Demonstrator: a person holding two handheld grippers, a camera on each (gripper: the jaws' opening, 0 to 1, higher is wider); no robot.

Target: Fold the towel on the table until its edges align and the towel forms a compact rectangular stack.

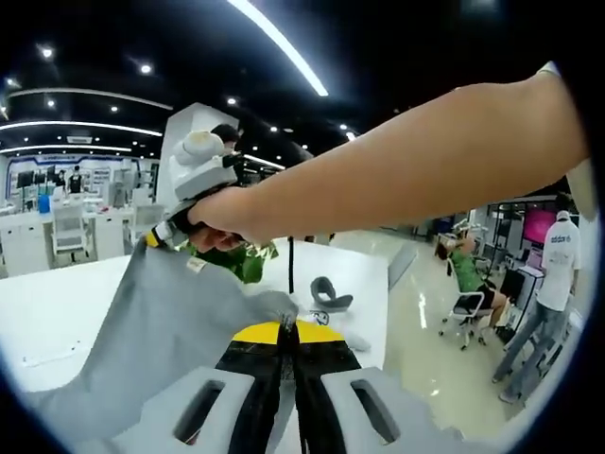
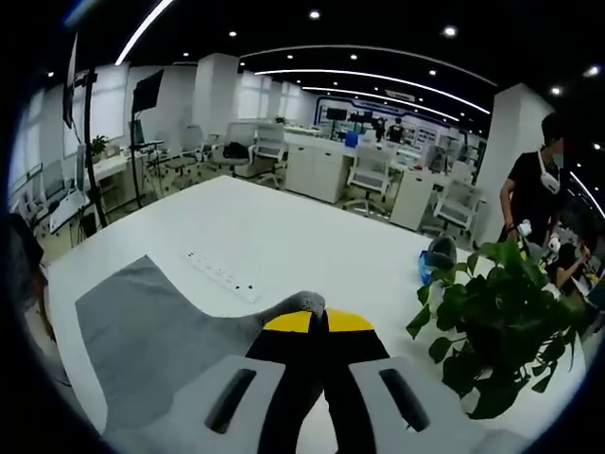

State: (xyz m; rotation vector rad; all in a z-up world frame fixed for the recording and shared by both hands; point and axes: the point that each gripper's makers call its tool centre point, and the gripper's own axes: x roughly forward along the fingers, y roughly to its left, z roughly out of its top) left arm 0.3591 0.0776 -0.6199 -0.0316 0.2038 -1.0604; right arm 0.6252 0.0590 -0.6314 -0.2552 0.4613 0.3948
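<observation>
Fingers of the left gripper [image 1: 289, 333] are pinched shut on a bunched edge of the grey towel [image 1: 161, 322]; the right gripper [image 2: 317, 320] likewise clamps a corner. Cloth is raised at lower left of both frames, partly draped on the white worktop [image 2: 274, 236]. Folding looks barely begun: no aligned edges or rectangular stack yet.

Both cams rode low, close over the white table [image 2: 284, 236]; left gripper view faced across its far edge, right gripper view toward its far corner; both shared the grey towel [image 1: 161, 322]
</observation>
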